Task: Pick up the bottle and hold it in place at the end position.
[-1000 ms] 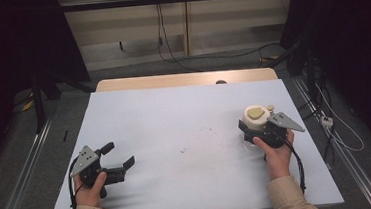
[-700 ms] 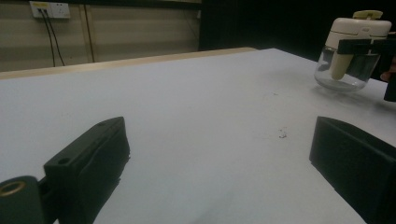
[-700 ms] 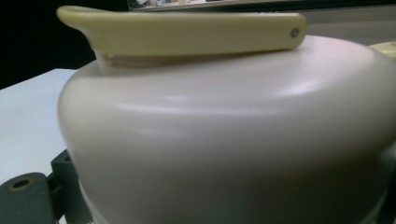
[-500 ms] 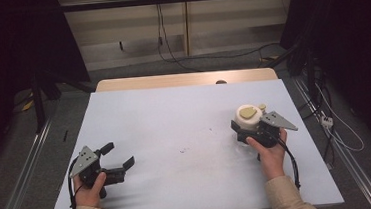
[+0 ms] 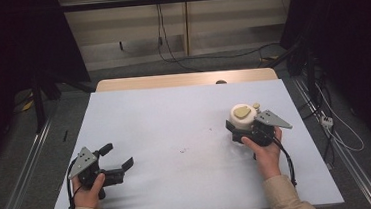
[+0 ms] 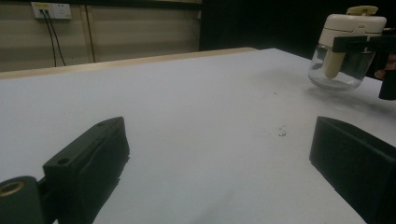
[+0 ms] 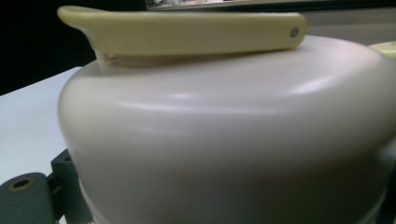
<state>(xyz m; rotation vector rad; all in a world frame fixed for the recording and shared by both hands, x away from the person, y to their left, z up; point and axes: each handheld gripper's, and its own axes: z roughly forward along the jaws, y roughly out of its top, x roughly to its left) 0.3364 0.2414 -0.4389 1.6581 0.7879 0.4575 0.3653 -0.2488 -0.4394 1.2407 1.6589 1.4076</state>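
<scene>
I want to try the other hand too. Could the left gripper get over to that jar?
Probably yes. The table between the left gripper and the jar looks bare, but the right gripper already clamps it.

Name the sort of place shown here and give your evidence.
Probably a lab or recording room: a table under a plain white cover, loose cables on the floor, a wall socket, dark screens around.

A small glass jar [image 5: 243,117] with a cream lid [image 7: 224,130] and a yellowish flip tab [image 7: 187,30] stands upright at the table's [image 5: 174,110] right side.
</scene>
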